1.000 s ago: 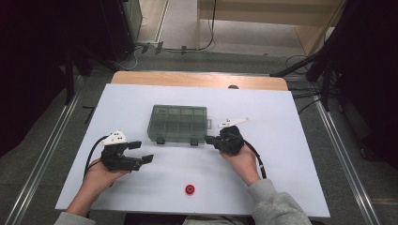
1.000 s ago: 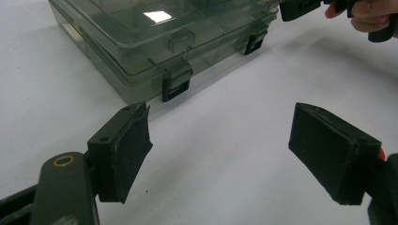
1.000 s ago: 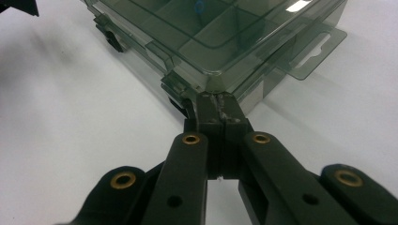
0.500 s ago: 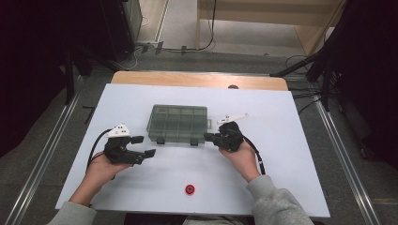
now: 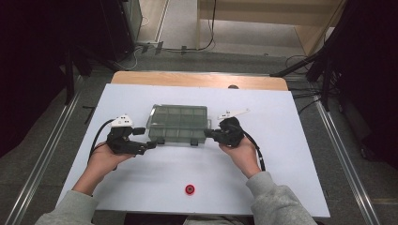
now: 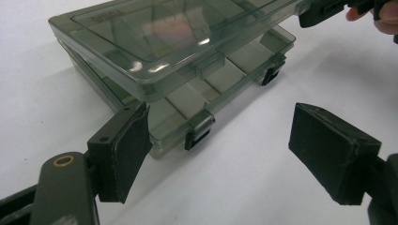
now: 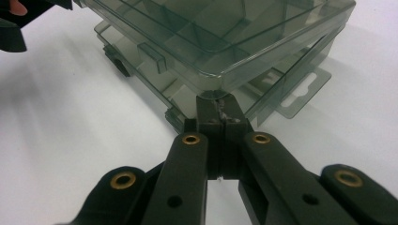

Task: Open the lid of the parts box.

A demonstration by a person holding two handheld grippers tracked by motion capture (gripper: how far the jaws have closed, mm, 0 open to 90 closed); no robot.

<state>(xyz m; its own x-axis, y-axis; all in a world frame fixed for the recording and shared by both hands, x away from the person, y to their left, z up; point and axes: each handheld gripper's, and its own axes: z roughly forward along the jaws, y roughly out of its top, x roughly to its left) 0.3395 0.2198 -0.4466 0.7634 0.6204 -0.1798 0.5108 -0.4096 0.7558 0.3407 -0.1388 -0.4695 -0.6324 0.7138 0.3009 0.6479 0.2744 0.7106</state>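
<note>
A smoky clear plastic compartment box [image 5: 178, 123] lies in the middle of the white table. Its lid [image 6: 155, 33] stands slightly raised off the base at the front, and two dark latches [image 6: 199, 130] hang loose. My right gripper [image 5: 209, 134] is shut, its joined tips [image 7: 218, 105] wedged under the lid's front right corner [image 7: 220, 82]. My left gripper [image 5: 145, 138] is open at the box's front left corner. In the left gripper view its left pad [image 6: 124, 150] sits close to the corner of the box, nothing pinched between the pads.
A small red round piece [image 5: 189, 189] lies on the white table [image 5: 281, 187] near the front edge, between my forearms. A wooden strip [image 5: 197, 79] runs along the far edge. Cables trail from both grippers toward me.
My left gripper has moved right and a little away from me, up to the box's front left corner. The right gripper has stayed at the front right corner.
</note>
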